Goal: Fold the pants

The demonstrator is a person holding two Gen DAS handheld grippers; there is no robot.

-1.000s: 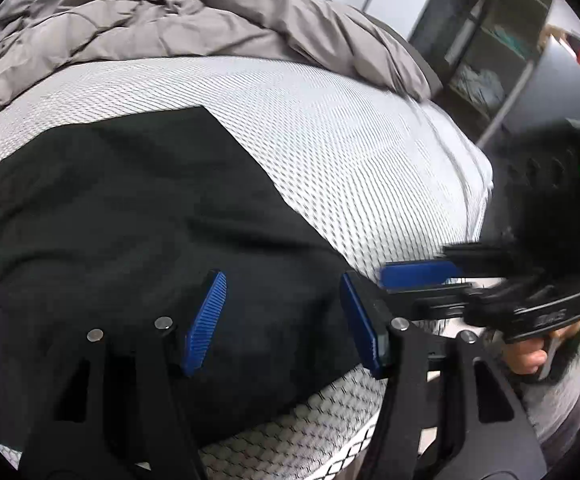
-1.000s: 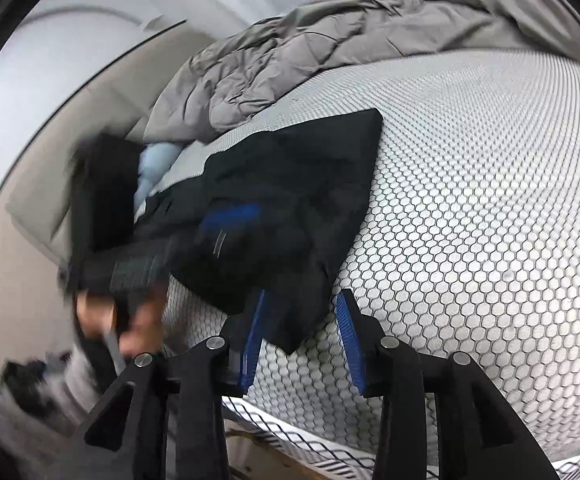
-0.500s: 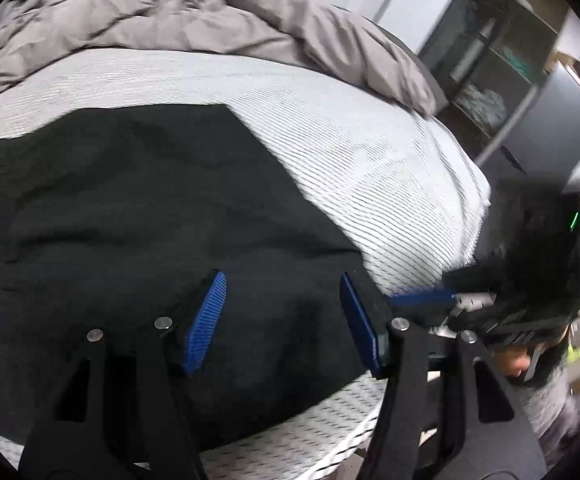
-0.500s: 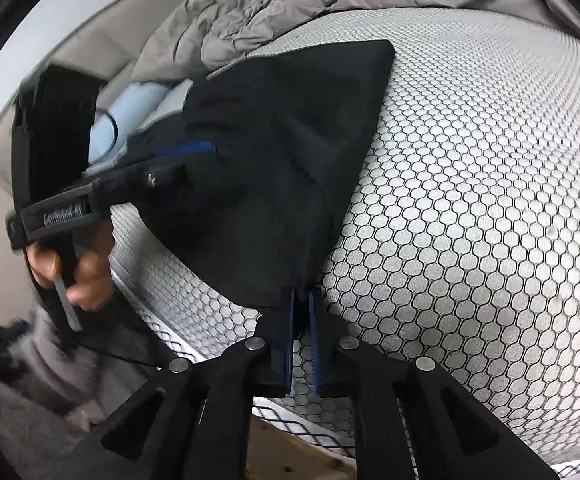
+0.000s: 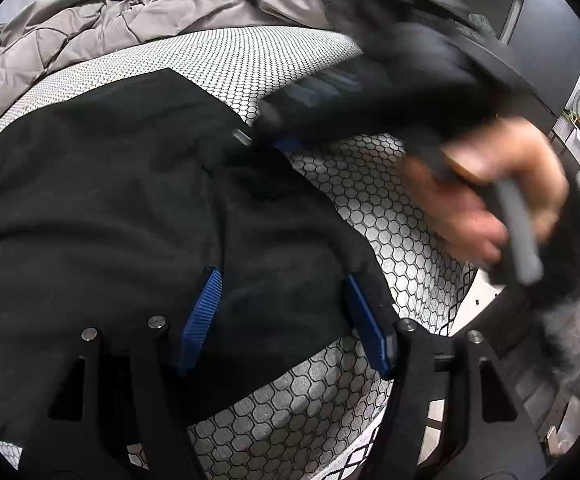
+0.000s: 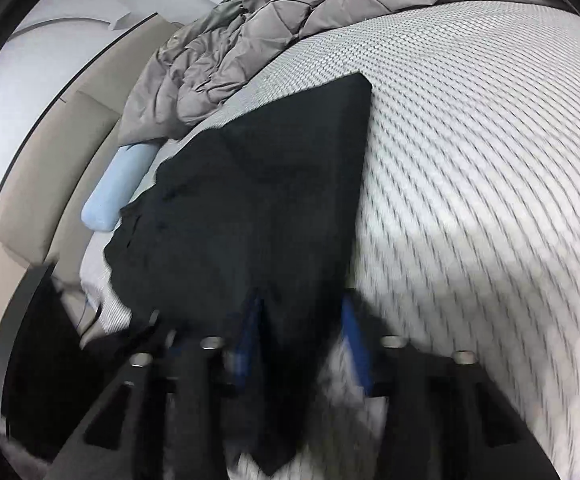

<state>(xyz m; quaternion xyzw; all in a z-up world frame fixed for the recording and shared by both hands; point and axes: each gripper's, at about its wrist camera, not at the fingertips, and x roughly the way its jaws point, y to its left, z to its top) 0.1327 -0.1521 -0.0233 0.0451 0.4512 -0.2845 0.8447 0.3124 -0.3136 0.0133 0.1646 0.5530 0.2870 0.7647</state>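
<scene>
matt black cloth pants on a honeycomb-textured mattress cover.

- Your pants: black, soft matte fabric, lying flat on the mattress cover with the hexagon pattern.
- Folded state: layers overlap, one straight seam or fold edge running down the middle in the left wrist view.
- Far corner crisp and square; right edge straight.
- Near corner hangs over the mattress's near edge, blurred in the right wrist view.

Dim indoor light, fisheye warp, motion blur
</scene>
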